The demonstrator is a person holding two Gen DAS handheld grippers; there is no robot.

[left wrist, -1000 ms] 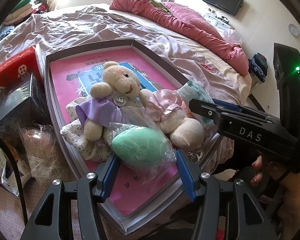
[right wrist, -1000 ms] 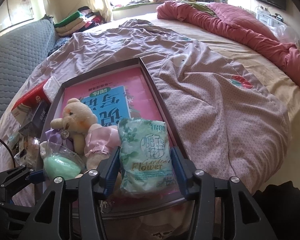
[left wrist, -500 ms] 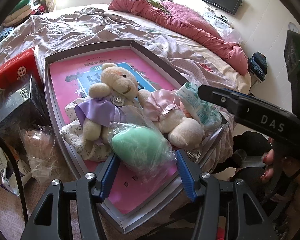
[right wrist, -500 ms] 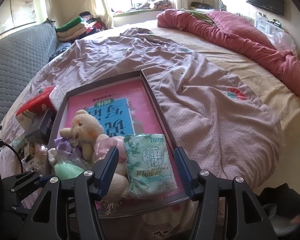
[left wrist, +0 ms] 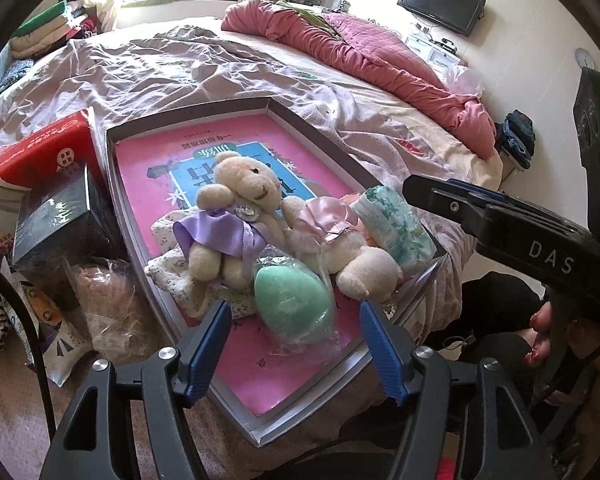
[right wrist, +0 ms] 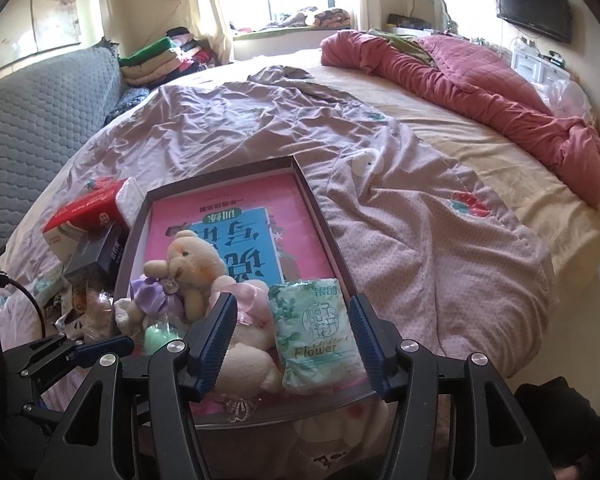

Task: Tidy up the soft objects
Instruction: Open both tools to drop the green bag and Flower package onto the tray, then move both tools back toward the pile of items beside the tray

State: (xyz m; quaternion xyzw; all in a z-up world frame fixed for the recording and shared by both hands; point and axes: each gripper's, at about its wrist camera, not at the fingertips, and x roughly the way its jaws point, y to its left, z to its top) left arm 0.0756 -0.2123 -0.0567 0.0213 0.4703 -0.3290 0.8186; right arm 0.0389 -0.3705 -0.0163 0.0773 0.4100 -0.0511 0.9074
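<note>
A shallow grey tray with a pink printed bottom lies on the bed. In it lie a cream bear in a purple dress, a cream bear in a pink dress, a green egg-shaped sponge in clear wrap and a green-and-white tissue pack. My left gripper hovers at the tray's near edge. Its jaws are opening, with the sponge between them and the pads off it. My right gripper is open above the tissue pack, pads apart from it.
Left of the tray sit a red box, a black box and crumpled plastic bags. A pink quilt is bunched at the far right of the bed. A hand holds the right gripper.
The left pads have spread away from the wrapped sponge. The right pads let go of the tissue pack, and that gripper rose and drew back a little.
</note>
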